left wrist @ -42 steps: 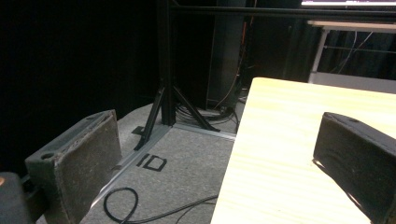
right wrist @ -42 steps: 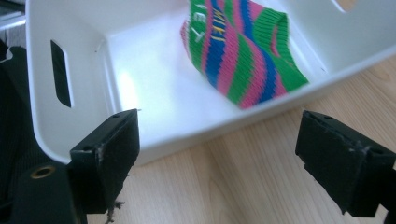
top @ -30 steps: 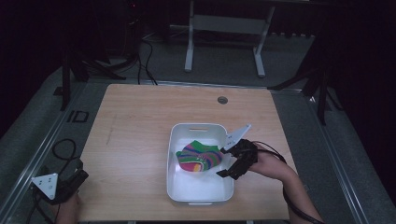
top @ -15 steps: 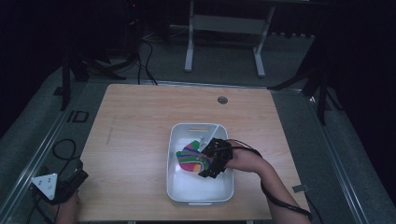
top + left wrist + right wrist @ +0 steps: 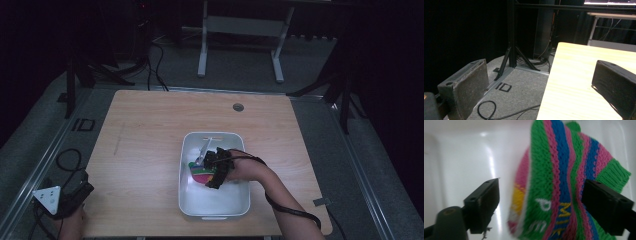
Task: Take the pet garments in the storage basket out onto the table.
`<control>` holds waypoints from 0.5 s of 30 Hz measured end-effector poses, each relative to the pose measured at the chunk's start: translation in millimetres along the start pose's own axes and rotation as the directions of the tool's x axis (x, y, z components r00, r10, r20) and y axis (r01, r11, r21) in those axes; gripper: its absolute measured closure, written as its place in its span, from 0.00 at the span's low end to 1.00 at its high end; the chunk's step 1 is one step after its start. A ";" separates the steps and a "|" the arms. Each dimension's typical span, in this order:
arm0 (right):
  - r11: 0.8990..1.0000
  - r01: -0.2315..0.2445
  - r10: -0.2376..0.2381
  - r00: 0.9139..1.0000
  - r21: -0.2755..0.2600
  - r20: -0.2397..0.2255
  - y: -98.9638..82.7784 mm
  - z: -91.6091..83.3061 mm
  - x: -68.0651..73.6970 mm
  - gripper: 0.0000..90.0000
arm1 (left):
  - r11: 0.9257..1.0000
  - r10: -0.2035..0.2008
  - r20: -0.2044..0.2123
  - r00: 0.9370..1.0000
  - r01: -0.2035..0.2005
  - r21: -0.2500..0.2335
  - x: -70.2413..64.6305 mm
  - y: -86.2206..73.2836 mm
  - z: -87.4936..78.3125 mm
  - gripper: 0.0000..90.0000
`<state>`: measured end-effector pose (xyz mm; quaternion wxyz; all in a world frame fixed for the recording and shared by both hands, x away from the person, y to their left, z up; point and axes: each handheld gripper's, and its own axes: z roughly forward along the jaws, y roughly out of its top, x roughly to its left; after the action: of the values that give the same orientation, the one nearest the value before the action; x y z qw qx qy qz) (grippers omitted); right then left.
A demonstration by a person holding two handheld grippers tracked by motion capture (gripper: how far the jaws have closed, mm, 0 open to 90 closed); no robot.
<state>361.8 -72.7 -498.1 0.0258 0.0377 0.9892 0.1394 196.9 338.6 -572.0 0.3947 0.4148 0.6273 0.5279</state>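
Observation:
A striped knitted item (image 5: 559,182) in green, pink, blue and yellow lies in a white tub (image 5: 192,200) on the table; it also shows as a colourful patch (image 5: 199,175) in the high view. My right gripper (image 5: 541,200) hangs open just over it, one jaw on each side, inside the tub (image 5: 461,157). From above, the right gripper (image 5: 212,170) covers part of the item. My left gripper (image 5: 67,197) rests at the table's front left corner, its jaws wide apart with nothing between them (image 5: 541,87).
The wooden table (image 5: 150,130) has a small round grommet (image 5: 238,107) near its far edge. A light strip (image 5: 206,147) lies in the tub's far end. Off the left edge are grey floor (image 5: 519,85), cables and a black stand leg (image 5: 510,57).
My right gripper has moved left from the tub's right rim to above the knitted item and come down close to it. The left gripper has stayed put.

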 end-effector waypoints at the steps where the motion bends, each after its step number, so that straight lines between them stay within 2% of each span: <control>1: 0.999 0.015 -0.018 0.998 0.050 0.053 3.0 6.7 0.8 0.22 | 1.000 -0.002 0.001 1.000 0.002 -0.001 0.1 0.0 0.0 0.01; 3: 0.998 0.024 -0.029 0.997 0.064 0.067 4.3 9.5 1.2 0.22 | 1.000 -0.004 0.000 1.000 0.004 -0.002 0.4 0.0 0.0 0.01; 5: 0.995 0.037 -0.045 0.996 0.098 0.079 7.6 14.7 2.4 0.31 | 1.000 -0.006 0.000 1.000 0.006 -0.003 0.5 0.0 -0.1 0.01; 6: 0.996 0.026 -0.033 0.996 0.090 0.083 9.8 16.8 3.0 0.41 | 1.000 -0.008 0.001 1.000 0.008 -0.004 0.6 0.0 0.0 0.01; 8: 0.997 0.016 -0.023 0.995 0.072 0.095 10.6 16.7 2.7 0.55 | 1.000 -0.008 0.000 1.000 0.008 -0.004 0.7 0.1 -0.1 0.01; 9: 0.997 0.016 -0.023 0.995 0.072 0.095 10.6 16.7 2.7 0.55 | 1.000 -0.008 0.000 1.000 0.008 -0.004 0.7 0.1 -0.1 0.01; 10: 0.998 0.014 -0.020 0.994 0.057 0.107 10.2 16.0 2.5 0.73 | 1.000 -0.009 0.000 1.000 0.009 -0.003 0.8 0.1 0.0 0.01; 12: 0.998 0.015 -0.022 0.993 0.056 0.114 10.1 14.3 2.8 0.78 | 1.000 -0.010 0.000 1.000 0.010 -0.004 0.8 0.1 0.0 0.01; 15: 0.999 0.010 -0.014 0.995 0.041 0.101 9.6 9.0 3.3 0.79 | 1.000 -0.010 -0.003 1.000 0.010 -0.006 1.0 0.0 -0.2 0.01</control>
<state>359.7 -60.7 -504.2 0.0762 0.0391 0.9894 0.1173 196.4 339.4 -571.9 0.3976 0.4096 0.6285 0.5283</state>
